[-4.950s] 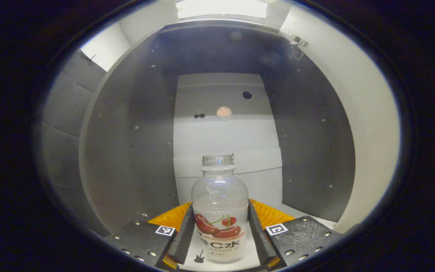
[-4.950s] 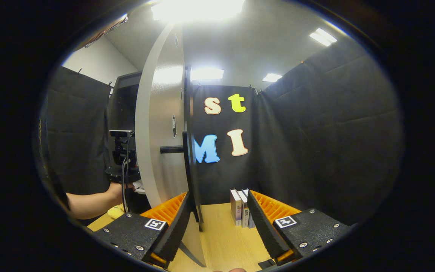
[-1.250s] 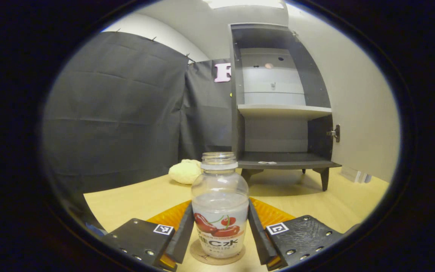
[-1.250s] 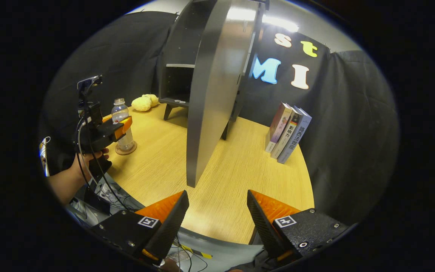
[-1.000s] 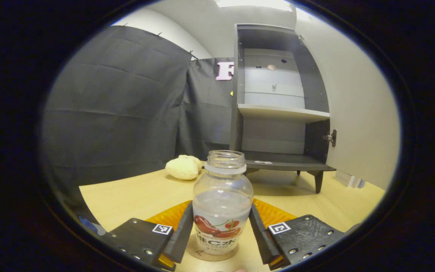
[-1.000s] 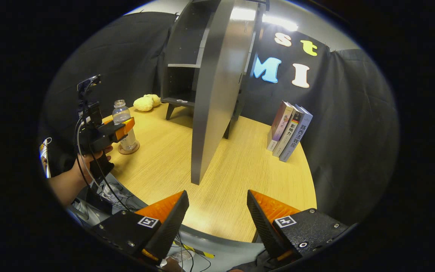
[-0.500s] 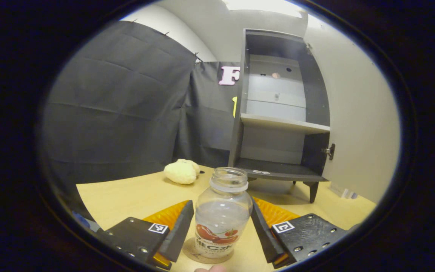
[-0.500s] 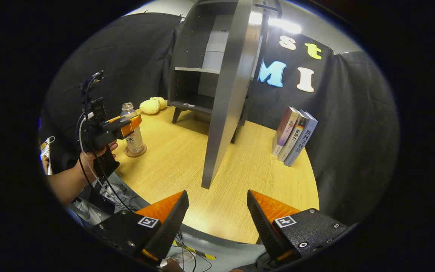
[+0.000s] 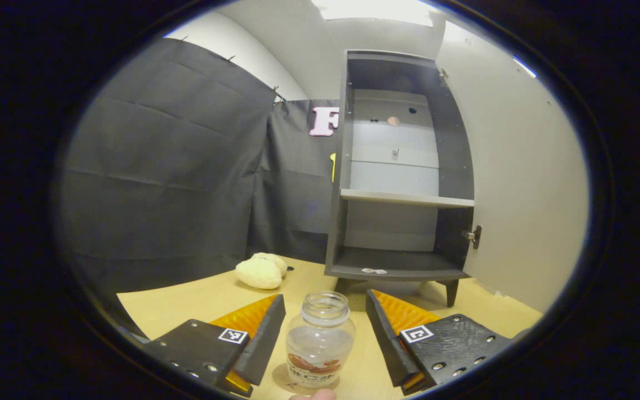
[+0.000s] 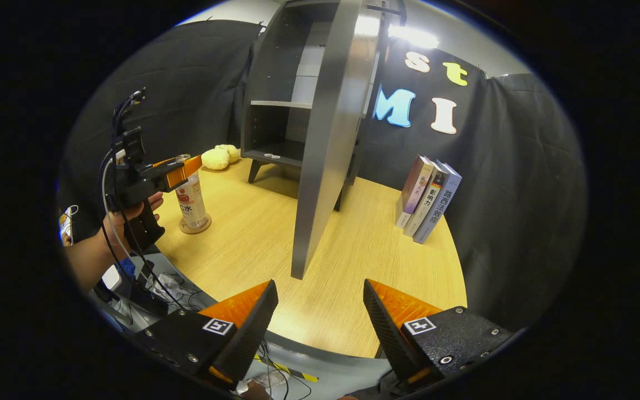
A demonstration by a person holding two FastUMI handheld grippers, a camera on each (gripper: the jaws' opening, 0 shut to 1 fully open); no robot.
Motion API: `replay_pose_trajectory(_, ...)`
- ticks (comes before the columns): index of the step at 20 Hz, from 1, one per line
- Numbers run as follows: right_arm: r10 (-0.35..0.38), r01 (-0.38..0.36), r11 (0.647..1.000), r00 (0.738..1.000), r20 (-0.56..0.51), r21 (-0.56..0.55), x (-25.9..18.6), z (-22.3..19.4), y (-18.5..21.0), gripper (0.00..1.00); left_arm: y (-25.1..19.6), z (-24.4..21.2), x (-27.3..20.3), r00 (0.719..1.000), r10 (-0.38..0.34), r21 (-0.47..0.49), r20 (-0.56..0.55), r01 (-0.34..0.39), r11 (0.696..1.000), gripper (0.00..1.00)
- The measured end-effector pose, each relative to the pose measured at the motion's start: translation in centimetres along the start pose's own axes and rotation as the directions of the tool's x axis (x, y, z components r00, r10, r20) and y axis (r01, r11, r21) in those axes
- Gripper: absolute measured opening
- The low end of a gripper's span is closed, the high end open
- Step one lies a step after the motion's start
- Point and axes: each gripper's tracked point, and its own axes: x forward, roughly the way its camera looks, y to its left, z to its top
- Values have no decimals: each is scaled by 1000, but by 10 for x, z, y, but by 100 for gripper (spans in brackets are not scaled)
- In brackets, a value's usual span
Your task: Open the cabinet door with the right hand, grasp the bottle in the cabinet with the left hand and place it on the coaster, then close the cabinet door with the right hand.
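Note:
The clear bottle with a red fruit label and no cap stands upright on the round coaster on the wooden table. My left gripper is open, its fingers apart on either side of the bottle's neck and touching nothing. In the right gripper view a hand holds the left gripper level with the top of the bottle on its coaster. The dark cabinet stands open, its door swung out edge-on. My right gripper is open and empty near the table's front edge.
A yellow plush lump lies left of the cabinet. Three books lean against the black cloth at the right. A small white item lies on the cabinet's bottom shelf. Cables hang at the table's front edge.
The left gripper carried the bottle out of the cabinet, set it on the coaster, let go and has since risen. The right gripper backed away from the door, which stays open.

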Motion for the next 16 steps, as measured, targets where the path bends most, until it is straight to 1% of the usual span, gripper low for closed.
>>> replay_pose_trajectory(3, -5, 4, 1000, 1000, 15, 23, -1, 4, -3, 95, 2, 27, -2, 999, -7, 24, 38, 6, 1000, 84)
replay_pose_trajectory(6, -33, 32, 998, 999, 13, 45, -2, 2, -13, 95, -1, 54, -6, 998, -10, 60, 65, 6, 998, 84)
replay_pose_trajectory(9, -58, 54, 994, 998, 38, 93, -6, 11, -26, 95, -8, 84, -7, 997, -37, 98, 73, 30, 995, 84)
replay_pose_trajectory(11, -94, 87, 990, 994, 57, 110, -10, 19, -41, 95, -25, 99, -12, 995, -76, 67, 57, 72, 995, 84)
replay_pose_trajectory(13, -129, 116, 983, 988, 86, 144, -15, 32, -59, 95, -38, 115, -19, 995, -97, 50, 38, 95, 994, 84)
replay_pose_trajectory(16, -197, 163, 964, 969, 151, 212, -24, 63, -99, 95, -45, 142, -24, 996, -88, 97, 35, 84, 992, 84)
